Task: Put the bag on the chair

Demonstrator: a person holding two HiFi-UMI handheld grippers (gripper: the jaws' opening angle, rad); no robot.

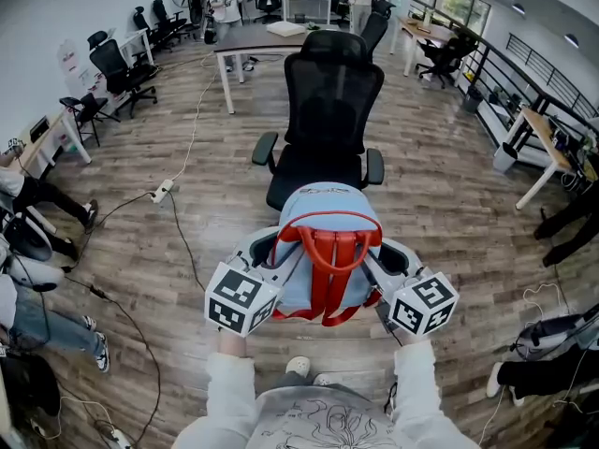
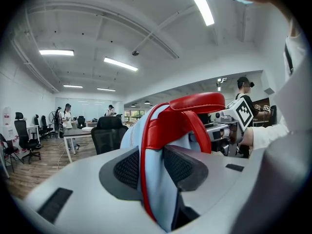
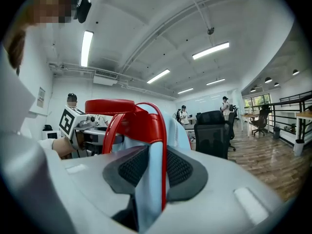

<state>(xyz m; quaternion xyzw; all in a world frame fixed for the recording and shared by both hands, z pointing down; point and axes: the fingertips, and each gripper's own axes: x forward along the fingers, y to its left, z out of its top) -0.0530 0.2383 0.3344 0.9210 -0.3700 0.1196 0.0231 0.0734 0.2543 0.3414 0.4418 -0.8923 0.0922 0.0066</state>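
A light blue bag (image 1: 323,251) with red straps and a red top handle hangs in the air between my two grippers, just in front of the black mesh office chair (image 1: 326,110). My left gripper (image 1: 273,267) is shut on the bag's left edge; its dark pads (image 2: 127,168) pinch blue fabric and red trim (image 2: 146,174). On the bag's right edge my right gripper (image 1: 376,271) is shut, and its pads (image 3: 179,168) clamp the blue fabric (image 3: 151,179). The bag's lower part hangs near the chair's seat (image 1: 301,168); contact cannot be told.
A cable and power strip (image 1: 161,192) lie on the wood floor left of the chair. A table (image 1: 267,40) stands behind the chair, with more chairs and desks round the room. People stand at the back (image 1: 225,3), and legs (image 1: 42,199) show at the left edge.
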